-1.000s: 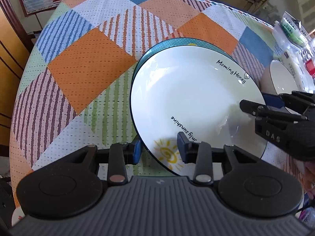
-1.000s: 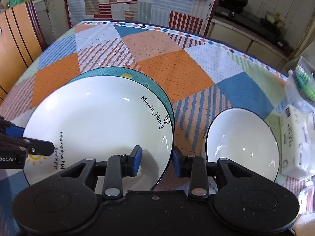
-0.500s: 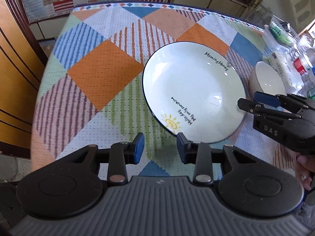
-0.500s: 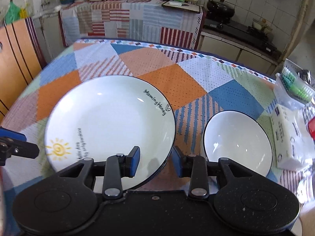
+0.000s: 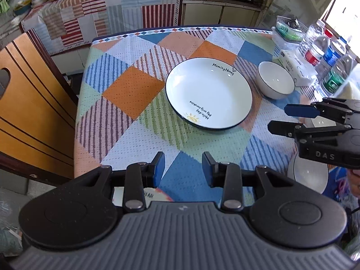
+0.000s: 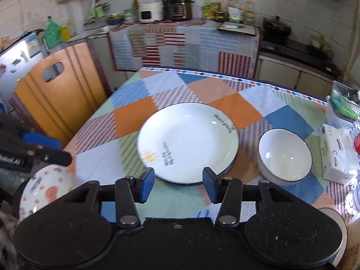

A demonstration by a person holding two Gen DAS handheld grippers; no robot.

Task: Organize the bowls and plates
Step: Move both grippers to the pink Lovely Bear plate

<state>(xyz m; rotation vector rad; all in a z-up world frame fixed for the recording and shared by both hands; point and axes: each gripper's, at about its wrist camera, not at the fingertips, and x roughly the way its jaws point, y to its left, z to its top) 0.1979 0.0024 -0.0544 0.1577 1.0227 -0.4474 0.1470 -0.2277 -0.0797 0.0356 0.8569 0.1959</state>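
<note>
A white plate with a sun drawing (image 5: 209, 92) lies stacked on another plate in the middle of the patchwork tablecloth; it also shows in the right wrist view (image 6: 187, 141). A white bowl with a dark rim (image 5: 275, 82) (image 6: 284, 154) stands right of it. My left gripper (image 5: 183, 168) is open and empty, high above the table's near edge. My right gripper (image 6: 178, 186) is open and empty, near the plates' front rim; it also shows in the left wrist view (image 5: 283, 118). A patterned bowl (image 6: 45, 191) sits at near left, another white bowl (image 5: 309, 175) at near right.
A tissue pack (image 6: 337, 155), water bottles (image 5: 324, 51) and a plastic basket (image 5: 286, 30) crowd the table's right side. A wooden chair (image 6: 58, 96) stands at the left. Kitchen counters with appliances (image 6: 180, 6) are behind the table.
Both grippers have pulled back and risen away from the white plate, which now lies flat on the plate below. Both stay open.
</note>
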